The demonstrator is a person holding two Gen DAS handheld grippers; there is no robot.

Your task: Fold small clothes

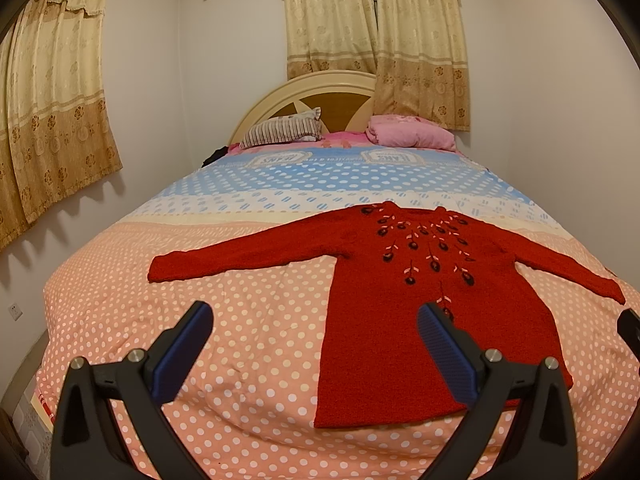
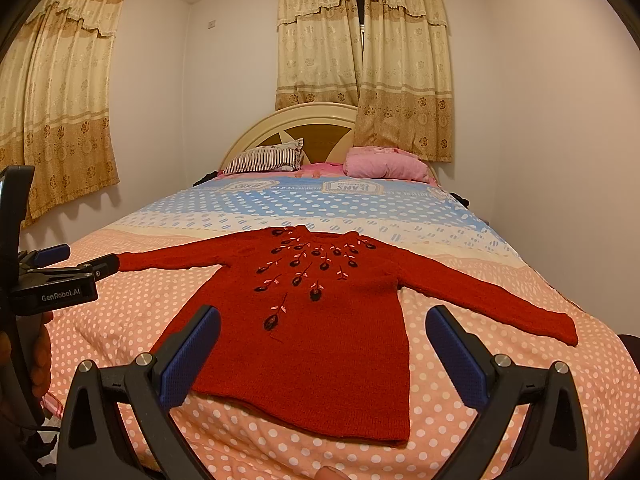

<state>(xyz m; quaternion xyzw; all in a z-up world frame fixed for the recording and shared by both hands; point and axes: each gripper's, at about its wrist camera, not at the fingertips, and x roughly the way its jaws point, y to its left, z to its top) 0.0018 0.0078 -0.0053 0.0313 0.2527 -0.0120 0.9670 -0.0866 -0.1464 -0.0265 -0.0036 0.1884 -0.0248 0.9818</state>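
A small red knitted sweater (image 1: 384,304) with dark embroidered flowers lies flat, face up, on the polka-dot bed, both sleeves spread wide. In the right wrist view the same sweater (image 2: 316,332) fills the centre, hem toward me. My left gripper (image 1: 314,320) hovers open above the bed near the hem's left side, its blue pads (image 1: 192,344) holding nothing. My right gripper (image 2: 322,324) is open over the sweater's lower body, also with nothing in it. The left gripper (image 2: 68,260) shows at the left edge of the right wrist view, beside the left sleeve cuff.
The bed (image 1: 160,320) has a pink dotted cover near me and blue bands farther back. A striped pillow (image 1: 284,130) and a pink pillow (image 1: 408,136) rest against the headboard. Curtains hang on the left wall and behind the bed. A hand (image 2: 38,356) holds the left gripper.
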